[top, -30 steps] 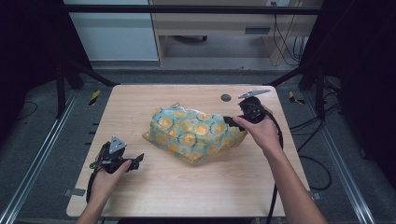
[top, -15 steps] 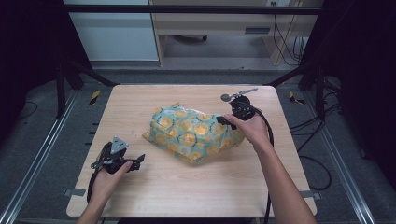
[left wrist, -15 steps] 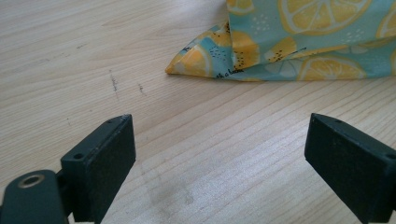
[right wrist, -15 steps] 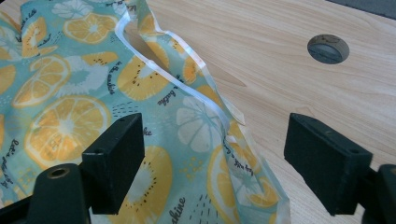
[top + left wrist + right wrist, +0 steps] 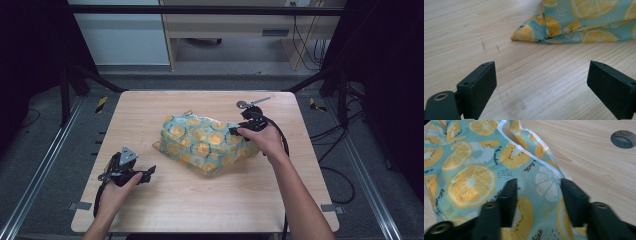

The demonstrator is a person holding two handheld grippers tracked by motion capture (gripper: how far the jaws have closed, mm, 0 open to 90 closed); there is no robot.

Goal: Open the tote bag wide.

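Your lemon-print cloth [image 5: 207, 143] lies bunched in a loose heap at the middle of the worktop [image 5: 200, 210]. Everything else is placed from that cloth.

Your right claw [image 5: 235, 131] sits at the cloth's far right edge. Its jaws stand partly apart over the fabric, just inside the white hem [image 5: 529, 151], and nothing is pinched between them yet. That position suits taking hold near the hem, where a single layer is easiest to lift; I judge a grasp there is the likely next move.

Your left claw [image 5: 148, 172] rests on the bare wood near the cloth's near left corner [image 5: 524, 33], apart from it. Its jaws are spread wide and empty, aimed at that corner, probably waiting to take it.

Beyond the cloth's right edge, a small round metal piece [image 5: 242, 104] lies on the wood, clear of both claws.
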